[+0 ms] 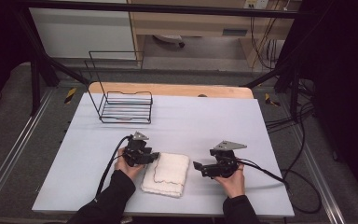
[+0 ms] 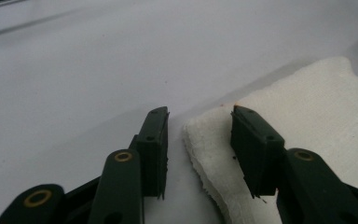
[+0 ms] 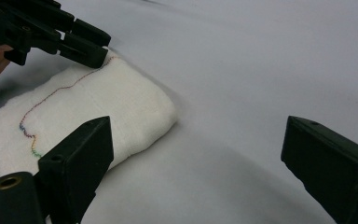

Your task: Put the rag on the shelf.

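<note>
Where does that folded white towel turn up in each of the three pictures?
High view: the towel lies low, centre, between both hands.
Left gripper view: the towel at right, its edge between the open black jaws.
Right gripper view: the towel at left.
Shared landmark: left tool, at the towel's edge.

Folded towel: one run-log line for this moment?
towel: folded, flat on table | left gripper: open, at towel edge | right gripper: open, beside towel

A pale grey sheet covers the wooden counter (image 1: 170, 89), ringed by a black metal frame (image 1: 158, 8). Grey carpet floor (image 1: 9, 121) lies around it, with black cables (image 1: 303, 140) at right and light wooden furniture (image 1: 191, 21) behind.
</note>
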Available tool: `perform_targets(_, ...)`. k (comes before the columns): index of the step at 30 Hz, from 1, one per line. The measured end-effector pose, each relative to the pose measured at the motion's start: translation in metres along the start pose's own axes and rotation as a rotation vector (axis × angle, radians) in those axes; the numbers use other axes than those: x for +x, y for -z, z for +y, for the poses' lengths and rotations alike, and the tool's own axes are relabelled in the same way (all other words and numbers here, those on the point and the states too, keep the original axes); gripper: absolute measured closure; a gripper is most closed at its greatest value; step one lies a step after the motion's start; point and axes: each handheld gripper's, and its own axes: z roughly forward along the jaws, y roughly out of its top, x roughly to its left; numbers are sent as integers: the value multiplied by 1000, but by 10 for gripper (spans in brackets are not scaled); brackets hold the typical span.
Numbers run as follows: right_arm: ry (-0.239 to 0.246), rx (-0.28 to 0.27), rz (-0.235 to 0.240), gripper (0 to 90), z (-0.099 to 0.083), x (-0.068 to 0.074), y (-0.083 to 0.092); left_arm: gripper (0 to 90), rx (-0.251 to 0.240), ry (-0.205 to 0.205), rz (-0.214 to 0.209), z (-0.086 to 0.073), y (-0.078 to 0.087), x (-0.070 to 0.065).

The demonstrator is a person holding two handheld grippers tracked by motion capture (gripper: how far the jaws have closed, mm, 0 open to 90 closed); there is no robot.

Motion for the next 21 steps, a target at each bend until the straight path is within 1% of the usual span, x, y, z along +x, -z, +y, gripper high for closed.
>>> perform_targets(2,-7,7,5,80,-1,1,-1,587,0,15,-8,-1,0,0)
perform_targets(4,-10,12,5,71,-2,2,-2,596,-1,19,-8,-1,0,0)
perform_targets(6,-4,16,6,68,-3,2,-3,637,0,23,-20,-2,-1,-1)
perform_targets(7,-8,13,4,66,-3,3,-3,667,1,24,-20,-2,-1,-2)
perform_targets(9,1,3,1,61,-3,2,-2,695,3,24,-20,-2,-1,-4)
perform_targets(14,-1,-2,-1,52,-2,2,-3,760,9,35,-24,-2,0,-6)
perform_targets(17,-10,-4,3,53,-2,2,-4,790,8,17,-9,-2,0,-10)
perform_targets(18,-14,-5,2,56,-1,2,-5,795,8,5,-3,-2,0,-11)
perform_targets(21,-26,-12,15,76,1,2,-7,799,5,-10,5,-2,-1,-12)
